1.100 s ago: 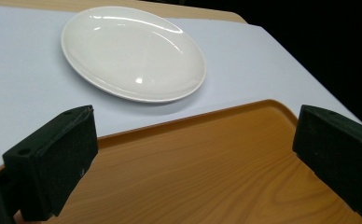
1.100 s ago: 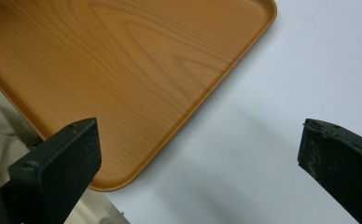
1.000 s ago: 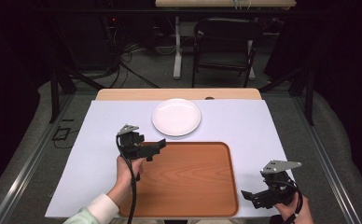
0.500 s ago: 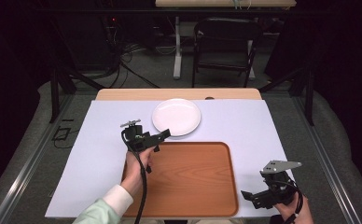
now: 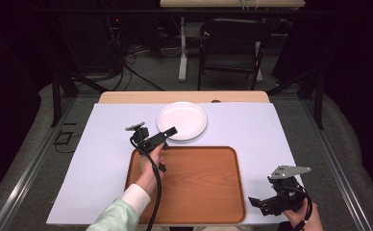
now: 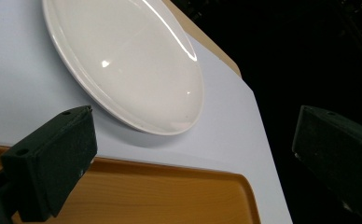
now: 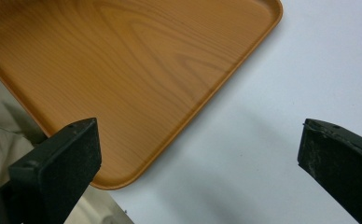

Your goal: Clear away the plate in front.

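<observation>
Two grippers work over a table under a pale cover. A wooden tray lies at the near middle, bare. Just beyond its far edge sits a white plate, apart from the tray. The left gripper hovers above the tray's far left corner, jaws spread wide and empty, its tip at the plate's near rim. The right gripper hangs beside the tray's near right corner, likewise spread and empty.

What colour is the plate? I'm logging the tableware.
Plain glossy white plate, with no pattern; the left gripper view shows it best.
</observation>
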Demonstrator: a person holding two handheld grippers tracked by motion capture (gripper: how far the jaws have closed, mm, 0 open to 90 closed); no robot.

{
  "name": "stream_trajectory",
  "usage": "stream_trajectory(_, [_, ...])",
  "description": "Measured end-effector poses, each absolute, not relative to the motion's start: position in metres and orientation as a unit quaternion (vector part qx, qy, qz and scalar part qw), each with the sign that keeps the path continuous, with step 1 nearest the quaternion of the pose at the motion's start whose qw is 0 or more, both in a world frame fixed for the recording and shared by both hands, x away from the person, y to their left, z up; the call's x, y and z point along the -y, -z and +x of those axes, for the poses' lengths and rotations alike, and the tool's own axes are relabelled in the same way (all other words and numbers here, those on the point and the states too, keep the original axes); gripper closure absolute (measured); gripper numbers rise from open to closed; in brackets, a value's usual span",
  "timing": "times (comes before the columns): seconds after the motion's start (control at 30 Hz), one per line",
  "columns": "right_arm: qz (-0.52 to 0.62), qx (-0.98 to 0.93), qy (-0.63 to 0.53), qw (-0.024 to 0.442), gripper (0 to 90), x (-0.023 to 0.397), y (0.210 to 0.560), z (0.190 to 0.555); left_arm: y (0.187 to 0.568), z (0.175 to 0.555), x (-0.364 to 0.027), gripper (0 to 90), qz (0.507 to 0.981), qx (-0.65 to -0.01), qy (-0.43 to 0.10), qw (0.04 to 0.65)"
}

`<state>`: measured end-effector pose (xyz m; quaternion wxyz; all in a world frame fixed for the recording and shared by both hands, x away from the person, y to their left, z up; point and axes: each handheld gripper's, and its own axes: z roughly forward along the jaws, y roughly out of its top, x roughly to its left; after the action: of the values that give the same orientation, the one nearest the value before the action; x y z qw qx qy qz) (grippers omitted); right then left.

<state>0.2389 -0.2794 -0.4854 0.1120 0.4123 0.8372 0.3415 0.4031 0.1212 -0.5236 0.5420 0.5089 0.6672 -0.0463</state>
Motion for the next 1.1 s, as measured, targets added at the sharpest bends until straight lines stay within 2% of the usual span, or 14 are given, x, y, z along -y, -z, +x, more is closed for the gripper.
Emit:
stream_trajectory(0.17, [0.412, -0.837, -0.342, 0.111, 0.0, 0.279, 0.485, 0.239, 0.532, 0.410, -0.119, 0.4, 0.493, -0.680, 0.068, 0.538])
stream_trajectory(0.4, [0.411, -0.838, -0.342, 0.110, 0.0, 0.280, 0.485, 0.239, 0.539, 0.420, -0.114, 7.9, 0.473, -0.706, 0.063, 0.523])
stream_trajectory(0.43, [0.411, -0.838, -0.342, 0.110, 0.0, 0.280, 0.485, 0.239, 0.541, 0.422, -0.114, 13.9, 0.466, -0.714, 0.062, 0.518])
stream_trajectory(0.53, [0.410, -0.838, -0.343, 0.109, 0.0, 0.280, 0.485, 0.239, 0.542, 0.425, -0.113, 21.4, 0.462, -0.723, 0.059, 0.511])
stream_trajectory(0.8, [0.409, -0.838, -0.344, 0.109, 0.0, 0.280, 0.486, 0.239, 0.553, 0.435, -0.111, 33.2, 0.429, -0.759, 0.055, 0.487])
stream_trajectory(0.83, [0.409, -0.838, -0.344, 0.109, 0.0, 0.280, 0.486, 0.239, 0.555, 0.436, -0.111, 39.8, 0.422, -0.761, 0.059, 0.489])
stream_trajectory(0.87, [0.409, -0.838, -0.344, 0.109, 0.0, 0.280, 0.486, 0.239, 0.555, 0.436, -0.111, 42.6, 0.422, -0.761, 0.059, 0.489])
stream_trajectory(0.93, [0.409, -0.839, -0.344, 0.108, 0.0, 0.280, 0.486, 0.239, 0.557, 0.438, -0.110, 42.7, 0.421, -0.767, 0.058, 0.480])
stream_trajectory(1.1, [0.409, -0.839, -0.344, 0.107, 0.0, 0.280, 0.486, 0.239, 0.564, 0.441, -0.110, 49.8, 0.402, -0.782, 0.054, 0.474])
